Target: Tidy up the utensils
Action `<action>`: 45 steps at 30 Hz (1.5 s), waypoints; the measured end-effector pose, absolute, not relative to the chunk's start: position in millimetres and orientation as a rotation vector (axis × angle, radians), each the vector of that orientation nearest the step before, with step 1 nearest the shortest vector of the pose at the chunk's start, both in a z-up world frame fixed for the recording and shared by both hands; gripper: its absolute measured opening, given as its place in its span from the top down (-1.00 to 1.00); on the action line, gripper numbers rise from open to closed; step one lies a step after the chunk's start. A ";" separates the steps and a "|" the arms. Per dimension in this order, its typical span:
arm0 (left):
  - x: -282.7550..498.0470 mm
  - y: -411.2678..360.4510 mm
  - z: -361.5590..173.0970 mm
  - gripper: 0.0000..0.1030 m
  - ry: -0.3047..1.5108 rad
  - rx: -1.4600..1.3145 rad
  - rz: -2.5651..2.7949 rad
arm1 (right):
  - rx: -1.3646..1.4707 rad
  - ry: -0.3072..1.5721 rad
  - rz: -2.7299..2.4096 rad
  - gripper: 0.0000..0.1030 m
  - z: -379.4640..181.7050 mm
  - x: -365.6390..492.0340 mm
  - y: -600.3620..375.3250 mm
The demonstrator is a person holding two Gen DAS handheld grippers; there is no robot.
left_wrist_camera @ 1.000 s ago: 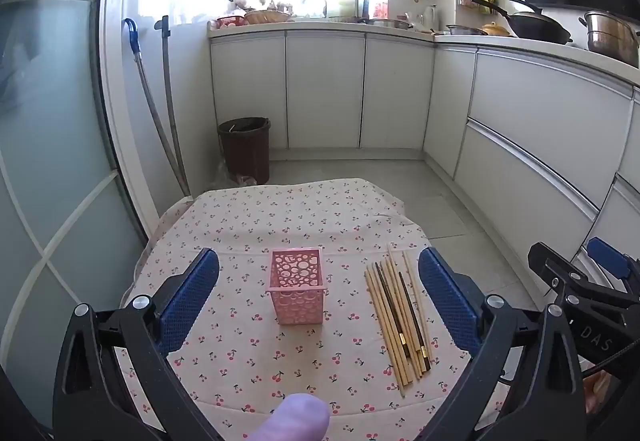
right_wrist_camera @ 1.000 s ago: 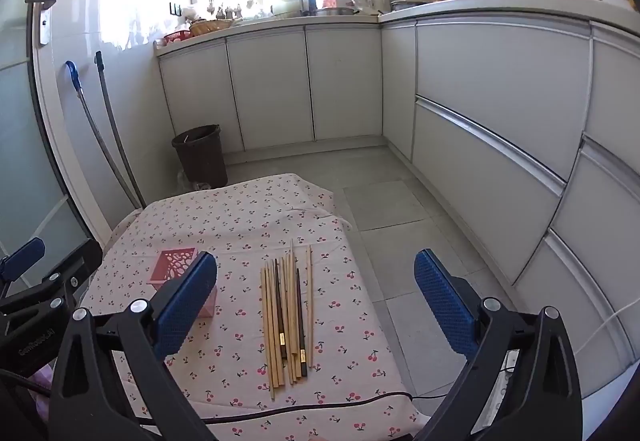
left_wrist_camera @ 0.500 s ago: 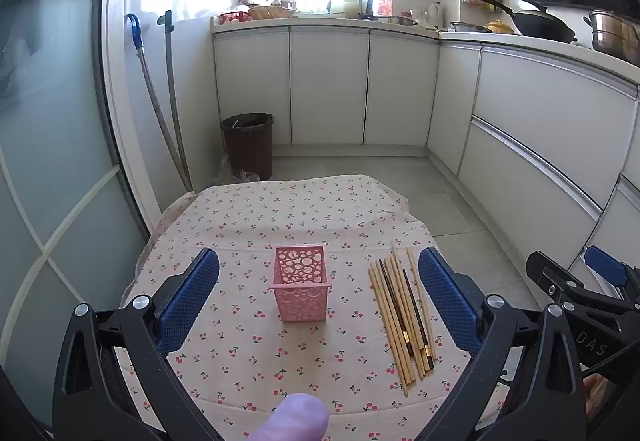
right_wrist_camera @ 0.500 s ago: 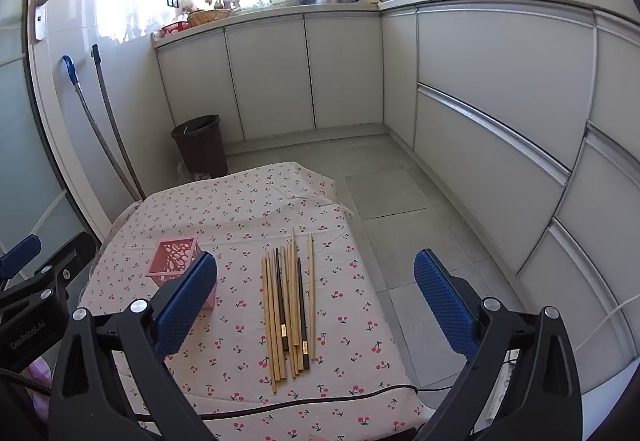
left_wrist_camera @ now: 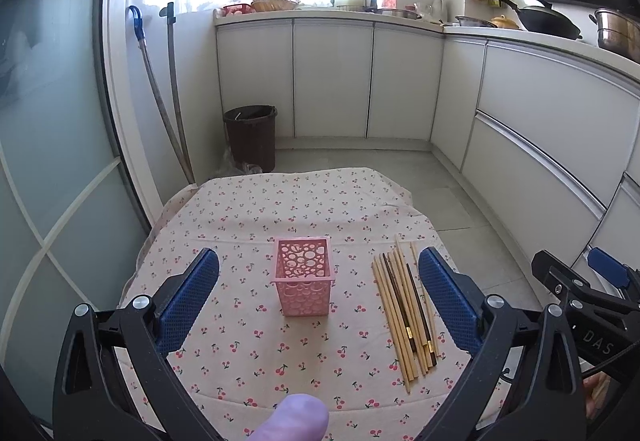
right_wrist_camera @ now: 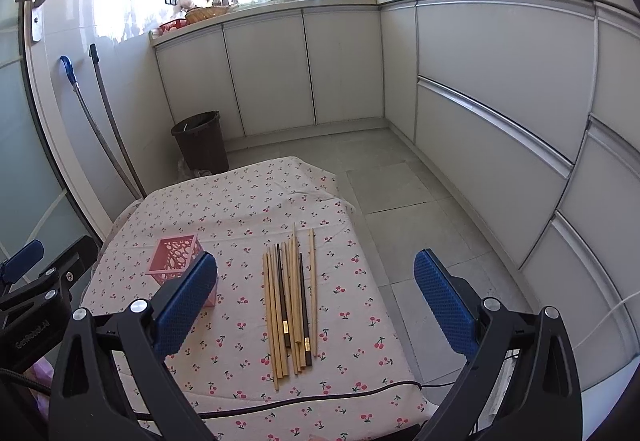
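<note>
A pink perforated utensil holder stands upright and empty on the cherry-print tablecloth. To its right lies a bundle of several chopsticks, mostly light wood with two dark ones. My left gripper hovers open above the near half of the table, its blue pads either side of the holder in view. My right gripper is open too, above the chopsticks, with the holder partly behind its left pad. Nothing is held in either gripper.
A small low table sits on a tiled kitchen floor. White cabinets line the back and right. A dark bin and two leaning handles stand at the back left. A black cable runs along the table's near edge. A fingertip shows at the bottom.
Both cameras have risen and tipped slightly, so the table sits a little lower in view. The holder and chopsticks have not moved. Both grippers stay open.
</note>
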State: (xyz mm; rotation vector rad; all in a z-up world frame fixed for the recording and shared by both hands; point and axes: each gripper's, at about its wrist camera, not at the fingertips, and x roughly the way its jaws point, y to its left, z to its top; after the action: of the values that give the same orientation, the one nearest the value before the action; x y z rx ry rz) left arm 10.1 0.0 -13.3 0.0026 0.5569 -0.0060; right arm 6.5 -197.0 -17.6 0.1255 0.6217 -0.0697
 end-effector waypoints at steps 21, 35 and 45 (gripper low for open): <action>11.3 -0.7 -16.3 -0.86 0.565 0.003 -0.004 | 0.129 0.636 -0.072 -0.87 -19.8 7.4 -195.7; 12.6 0.3 -16.3 -0.86 0.570 0.004 0.001 | 0.141 0.652 -0.071 -0.87 -22.2 9.5 -196.5; 13.5 2.0 -17.4 -0.86 0.578 0.005 0.001 | 0.142 0.659 -0.070 -0.87 -23.4 10.4 -196.5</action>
State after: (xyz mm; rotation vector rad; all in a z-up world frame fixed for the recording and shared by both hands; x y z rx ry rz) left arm 13.5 2.0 -17.4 0.0045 0.5777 0.0010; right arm 10.4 -196.5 -23.4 0.1420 0.6587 -0.0695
